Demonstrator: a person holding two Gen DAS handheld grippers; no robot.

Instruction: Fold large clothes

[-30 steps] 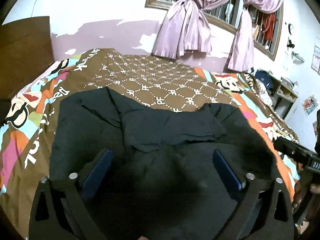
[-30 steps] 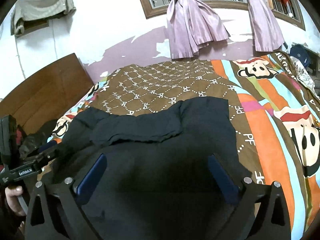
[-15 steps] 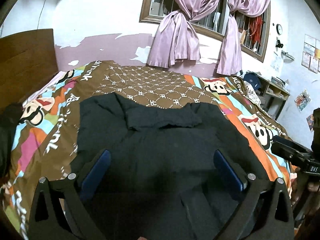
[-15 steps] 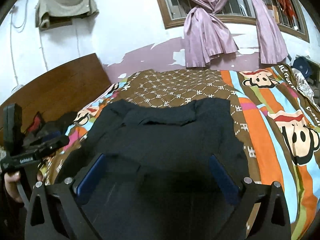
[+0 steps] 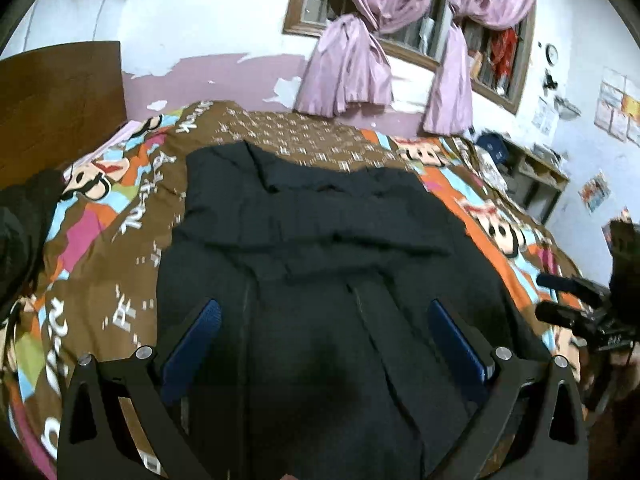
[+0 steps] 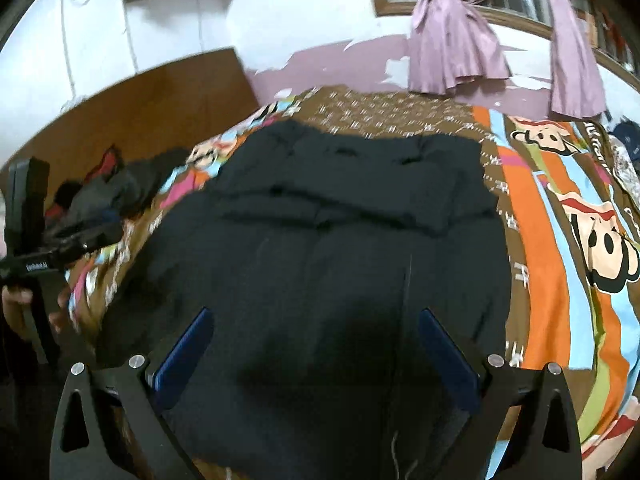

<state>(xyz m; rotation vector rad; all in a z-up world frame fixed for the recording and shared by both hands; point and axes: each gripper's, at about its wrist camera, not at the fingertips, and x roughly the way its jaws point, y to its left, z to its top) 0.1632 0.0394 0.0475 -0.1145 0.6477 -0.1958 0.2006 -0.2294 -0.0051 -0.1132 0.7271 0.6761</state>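
Note:
A large black garment lies spread flat on the bed, its far part folded over into a band; it also shows in the right wrist view. My left gripper hangs open and empty above the garment's near part, blue pads wide apart. My right gripper is also open and empty above the near part. The left gripper shows at the left edge of the right wrist view; the right gripper shows at the right edge of the left wrist view.
The bed has a brown, orange and blue cartoon-print cover. A wooden headboard stands at the left. A pile of dark clothes lies by the headboard. Purple curtains hang at a window; a shelf stands far right.
Both grippers have pulled back and risen away from the garment, so more of it and the bed shows. Both stay open.

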